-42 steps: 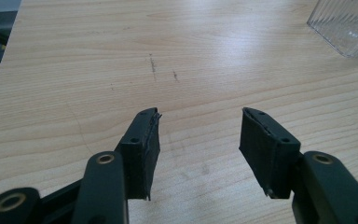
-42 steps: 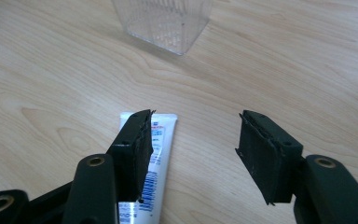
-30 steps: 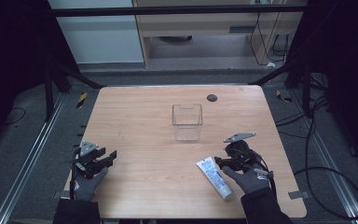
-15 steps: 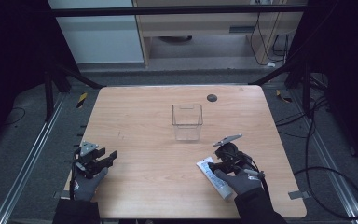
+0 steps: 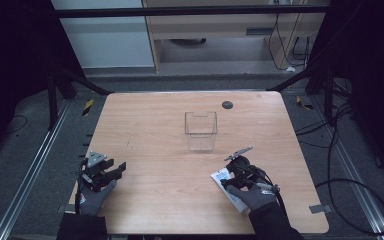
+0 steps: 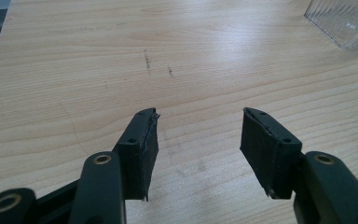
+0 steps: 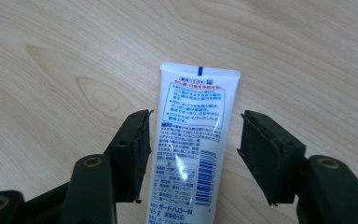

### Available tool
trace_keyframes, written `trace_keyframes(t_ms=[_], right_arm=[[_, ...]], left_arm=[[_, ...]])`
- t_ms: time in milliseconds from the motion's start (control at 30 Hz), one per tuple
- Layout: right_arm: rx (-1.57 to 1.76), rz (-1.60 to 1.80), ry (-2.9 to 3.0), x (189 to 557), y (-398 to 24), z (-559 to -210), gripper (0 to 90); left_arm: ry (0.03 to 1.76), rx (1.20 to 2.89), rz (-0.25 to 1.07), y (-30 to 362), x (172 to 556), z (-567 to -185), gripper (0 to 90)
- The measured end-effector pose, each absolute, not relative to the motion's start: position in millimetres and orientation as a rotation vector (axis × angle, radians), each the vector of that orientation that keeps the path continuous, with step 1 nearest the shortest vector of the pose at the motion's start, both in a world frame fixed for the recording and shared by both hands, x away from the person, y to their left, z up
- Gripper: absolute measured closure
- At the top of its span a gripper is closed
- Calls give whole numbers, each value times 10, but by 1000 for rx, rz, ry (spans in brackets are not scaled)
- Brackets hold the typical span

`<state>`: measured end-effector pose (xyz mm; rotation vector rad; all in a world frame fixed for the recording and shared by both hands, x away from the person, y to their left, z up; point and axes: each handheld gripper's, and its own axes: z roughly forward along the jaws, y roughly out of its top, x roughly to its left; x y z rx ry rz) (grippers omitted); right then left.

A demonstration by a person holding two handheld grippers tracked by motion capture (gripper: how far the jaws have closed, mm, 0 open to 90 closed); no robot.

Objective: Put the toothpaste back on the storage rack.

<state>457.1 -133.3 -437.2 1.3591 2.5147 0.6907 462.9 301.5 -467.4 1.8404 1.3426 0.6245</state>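
A white tube with blue print and a barcode lies flat on the wooden table, its crimped end pointing away in the right gripper view. My right gripper is open, one jaw on each side of the tube, neither pressing it. From above, the tube sticks out at the left of that gripper, near the front right of the table. My left gripper is open over bare wood at the front left, holding nothing. A clear plastic box stands empty near the table's middle.
A corner of the clear box shows at the upper right of the left gripper view. A small dark round disc lies near the far edge. Cables trail on the floor at the right. Metal rails flank the table.
My right gripper has moved left and forward over the tube, so its jaws now straddle it. The left gripper has stayed in place.
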Motion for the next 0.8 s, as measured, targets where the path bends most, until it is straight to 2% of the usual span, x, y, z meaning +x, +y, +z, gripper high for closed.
trace_keyframes(t_ms=[800], right_arm=[[1397,581,2582,4631,-1298,-4608,397]], left_arm=[[1341,1849,620,3009,4640,-4678,443]])
